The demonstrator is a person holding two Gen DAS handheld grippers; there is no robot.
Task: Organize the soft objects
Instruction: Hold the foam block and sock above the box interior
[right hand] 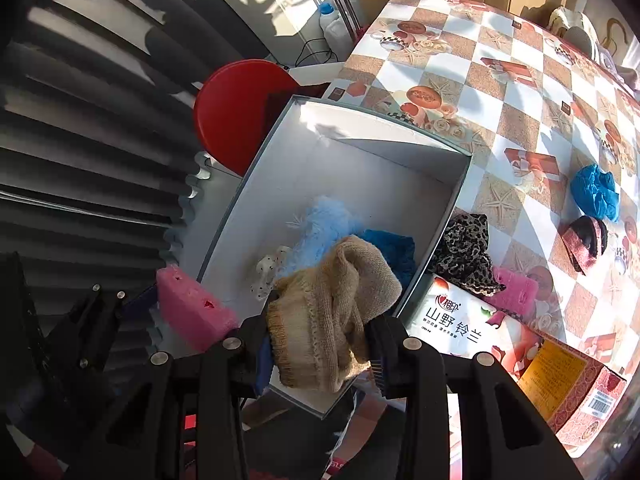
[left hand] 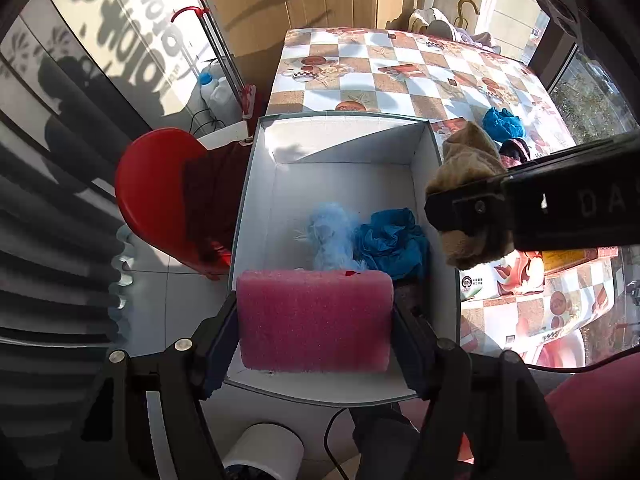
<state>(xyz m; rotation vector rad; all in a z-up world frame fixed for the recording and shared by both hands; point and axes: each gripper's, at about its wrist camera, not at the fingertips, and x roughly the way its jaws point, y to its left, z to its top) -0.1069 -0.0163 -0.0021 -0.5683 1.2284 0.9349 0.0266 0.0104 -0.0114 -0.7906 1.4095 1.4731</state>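
Left wrist view: left tool (left hand: pixel 314 320) clamped on pink sponge (left hand: pixel 314 320), held over near end of white box (left hand: pixel 256 184). Right tool (right hand: pixel 320 344) pinching tan knit sock (right hand: pixel 328 304) above box's near right corner. Already in box: fluffy light-blue piece (right hand: pixel 320 224), blue cloth (right hand: pixel 390 248), small spotted white item (right hand: pixel 270 270), so 3. Left on bench (right hand: pixel 520 92): blue cloth (right hand: pixel 595 192), leopard fabric (right hand: pixel 466 252), dark pink-banded piece (right hand: pixel 586 242), second pink sponge (right hand: pixel 516 290), so 4. Judgement: roughly half done; 2 in tools pending drop.
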